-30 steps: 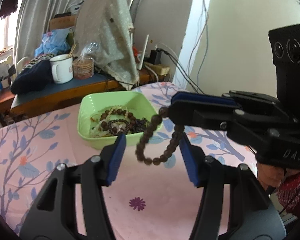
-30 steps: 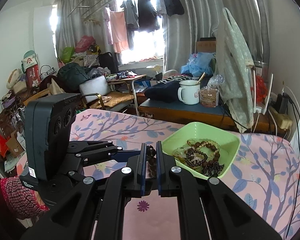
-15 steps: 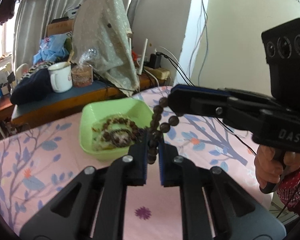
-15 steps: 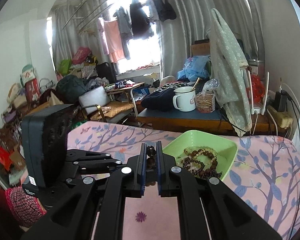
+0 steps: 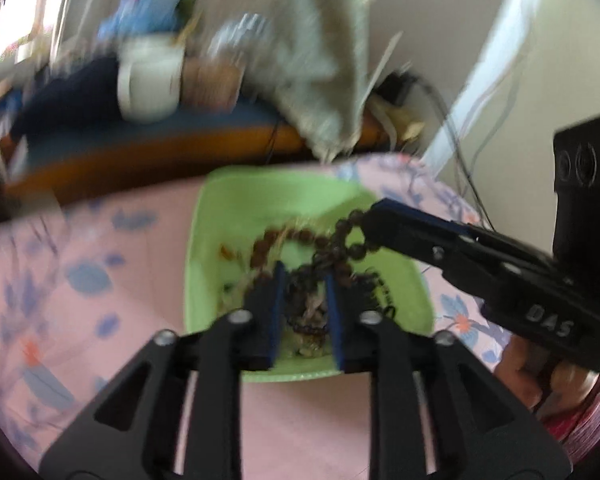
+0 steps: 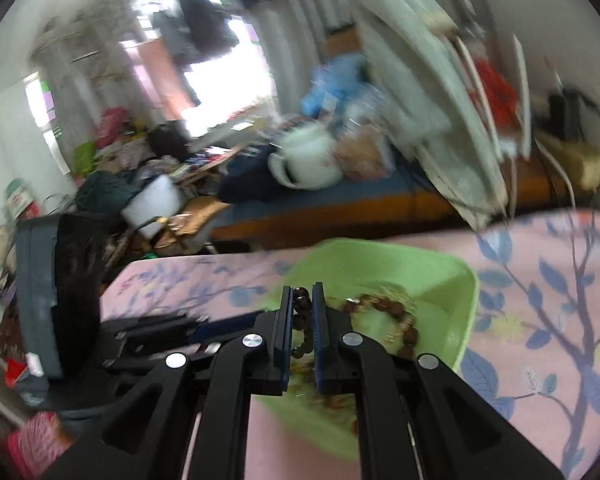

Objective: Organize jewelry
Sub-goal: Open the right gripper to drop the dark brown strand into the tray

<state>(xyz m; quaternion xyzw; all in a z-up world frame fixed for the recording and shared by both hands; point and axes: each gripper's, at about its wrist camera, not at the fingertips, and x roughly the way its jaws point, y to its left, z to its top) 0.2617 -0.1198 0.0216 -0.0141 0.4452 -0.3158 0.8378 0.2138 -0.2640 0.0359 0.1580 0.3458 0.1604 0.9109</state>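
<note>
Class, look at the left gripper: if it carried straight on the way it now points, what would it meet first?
Probably the dark beaded bracelet dangling from the right gripper, whose loop hangs between the left gripper fingers. Just beyond lies the jewelry piled in the green tray. Blur makes depth uncertain.

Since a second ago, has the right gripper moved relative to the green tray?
Yes. The right gripper, shut on the bead bracelet, has moved forward over the green tray.

Both fisheye views are smeared by motion blur. Daylight is admitted through a blown-out window (image 6: pixel 220 80); edges are bowed.
</note>
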